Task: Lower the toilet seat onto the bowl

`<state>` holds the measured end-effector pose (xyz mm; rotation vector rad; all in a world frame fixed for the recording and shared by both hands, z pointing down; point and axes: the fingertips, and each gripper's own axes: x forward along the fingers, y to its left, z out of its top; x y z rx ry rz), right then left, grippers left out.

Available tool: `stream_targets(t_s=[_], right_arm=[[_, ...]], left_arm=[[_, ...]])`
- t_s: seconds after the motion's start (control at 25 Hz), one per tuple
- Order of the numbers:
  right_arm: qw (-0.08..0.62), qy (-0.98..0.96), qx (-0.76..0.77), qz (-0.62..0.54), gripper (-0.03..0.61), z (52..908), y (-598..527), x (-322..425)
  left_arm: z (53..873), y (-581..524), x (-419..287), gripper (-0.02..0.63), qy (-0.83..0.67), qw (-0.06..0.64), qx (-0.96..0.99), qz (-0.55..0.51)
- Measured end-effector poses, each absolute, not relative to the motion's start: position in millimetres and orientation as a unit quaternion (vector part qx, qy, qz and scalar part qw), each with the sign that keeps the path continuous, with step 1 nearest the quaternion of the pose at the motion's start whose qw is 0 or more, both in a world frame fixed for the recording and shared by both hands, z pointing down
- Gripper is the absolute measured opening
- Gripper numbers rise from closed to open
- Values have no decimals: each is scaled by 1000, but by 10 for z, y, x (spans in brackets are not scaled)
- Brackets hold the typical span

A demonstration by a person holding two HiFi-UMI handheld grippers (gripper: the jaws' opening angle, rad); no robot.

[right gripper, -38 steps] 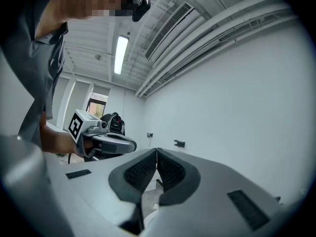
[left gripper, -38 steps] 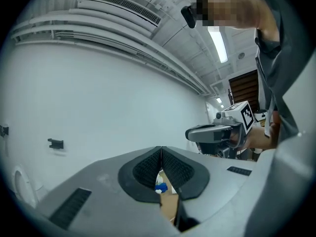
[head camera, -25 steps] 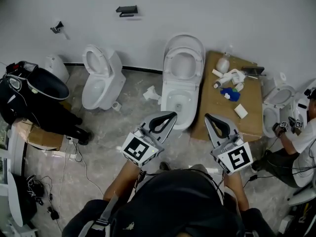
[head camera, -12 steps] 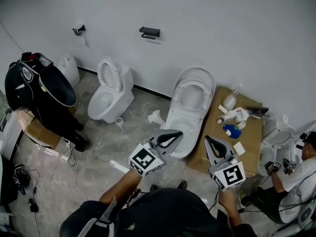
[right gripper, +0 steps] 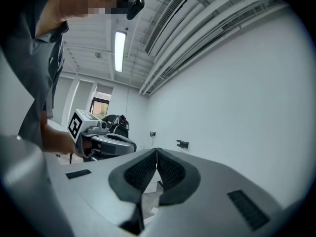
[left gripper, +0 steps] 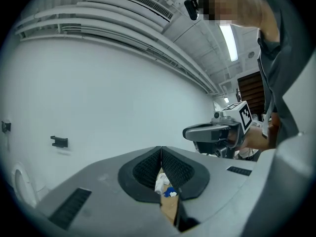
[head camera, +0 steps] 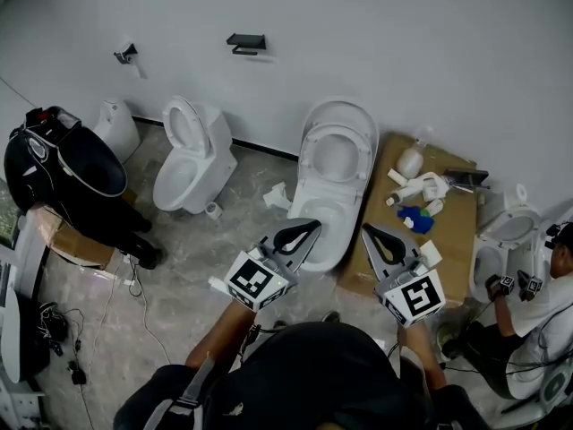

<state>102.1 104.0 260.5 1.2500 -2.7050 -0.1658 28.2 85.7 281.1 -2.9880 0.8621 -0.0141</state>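
Both grippers have crept forward over the last second, and the left gripper (head camera: 312,226) now reaches further over the front of the bowl (head camera: 324,240), while the toilet seat (head camera: 337,125) has not changed: it stands raised, leaning back towards the wall (head camera: 376,34), well apart from either gripper. On the left gripper the jaws are closed, pads meeting with nothing between them. The right gripper (head camera: 368,230) is closed and empty too, and it hangs just beside the bowl's right edge, over the near side of a cardboard sheet (head camera: 452,231). Bottles (head camera: 414,189) and a blue thing lie on that sheet near the wall. A second toilet (head camera: 190,155) stands to the left with its seat also up, and a black bag (head camera: 64,164) sits further left. Another person (head camera: 548,280) crouches at the far right beside a third toilet
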Motion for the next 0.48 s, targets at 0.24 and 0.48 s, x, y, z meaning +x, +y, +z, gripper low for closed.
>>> stream_targets(t_s=[0.24, 0.48], right_arm=[[72, -912, 401, -49, 9, 2685, 944, 1179], [74, -909, 408, -33, 8, 2762, 803, 1157]], left_arm=[[2863, 805, 431, 5, 294, 16, -956, -15], [3040, 656, 371, 5, 289, -17, -957, -24]])
